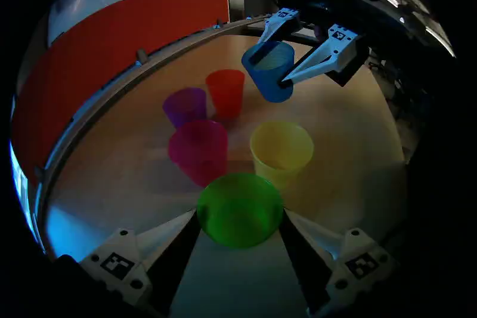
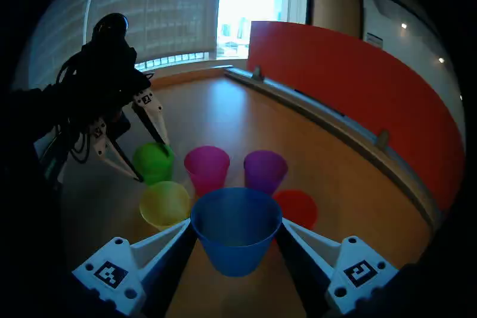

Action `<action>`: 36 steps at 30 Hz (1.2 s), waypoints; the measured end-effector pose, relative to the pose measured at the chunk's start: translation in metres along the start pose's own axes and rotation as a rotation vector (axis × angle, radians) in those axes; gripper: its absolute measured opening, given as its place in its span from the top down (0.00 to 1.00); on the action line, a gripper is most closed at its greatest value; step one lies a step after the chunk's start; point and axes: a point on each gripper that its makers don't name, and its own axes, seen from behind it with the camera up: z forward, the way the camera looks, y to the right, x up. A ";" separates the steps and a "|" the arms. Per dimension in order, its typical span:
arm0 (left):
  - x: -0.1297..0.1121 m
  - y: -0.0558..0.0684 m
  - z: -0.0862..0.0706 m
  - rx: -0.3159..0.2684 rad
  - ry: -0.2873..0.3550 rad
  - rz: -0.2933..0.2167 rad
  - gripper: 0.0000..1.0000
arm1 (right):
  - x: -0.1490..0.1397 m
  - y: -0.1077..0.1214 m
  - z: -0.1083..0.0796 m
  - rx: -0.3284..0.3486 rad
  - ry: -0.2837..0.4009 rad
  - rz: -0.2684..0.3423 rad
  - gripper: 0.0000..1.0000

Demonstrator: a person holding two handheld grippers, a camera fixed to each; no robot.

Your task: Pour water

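Left gripper view, holds: your left gripper [image 1: 238, 215] pinched the green cup [image 1: 239, 198], nearest; far right, your right gripper [image 1: 273, 62] squeezed the blue cup [image 1: 271, 76], seemingly tilted beside the red cup [image 1: 225, 92].
Left gripper view, risk: more tilt could spill onto the table [image 1: 346, 139], missing the red rim.
Right gripper view, extra: you saw into the blue cup; water level unclear.
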 end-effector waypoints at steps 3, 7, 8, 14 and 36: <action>-0.001 0.001 0.001 -0.009 0.003 -0.005 0.13 | -0.001 0.001 0.002 0.001 -0.001 0.005 0.10; -0.001 0.000 0.001 -0.014 0.010 -0.016 0.14 | -0.004 0.002 0.004 0.000 -0.005 0.010 0.10; -0.002 -0.001 0.001 -0.015 0.011 -0.018 0.14 | -0.005 0.003 0.005 0.001 -0.007 0.012 0.10; -0.004 -0.001 0.000 -0.020 0.019 -0.030 0.13 | -0.011 0.000 0.011 0.007 -0.019 0.012 0.10; -0.011 0.000 0.000 -0.022 0.015 -0.036 0.09 | -0.031 -0.006 0.029 0.015 -0.063 0.009 0.11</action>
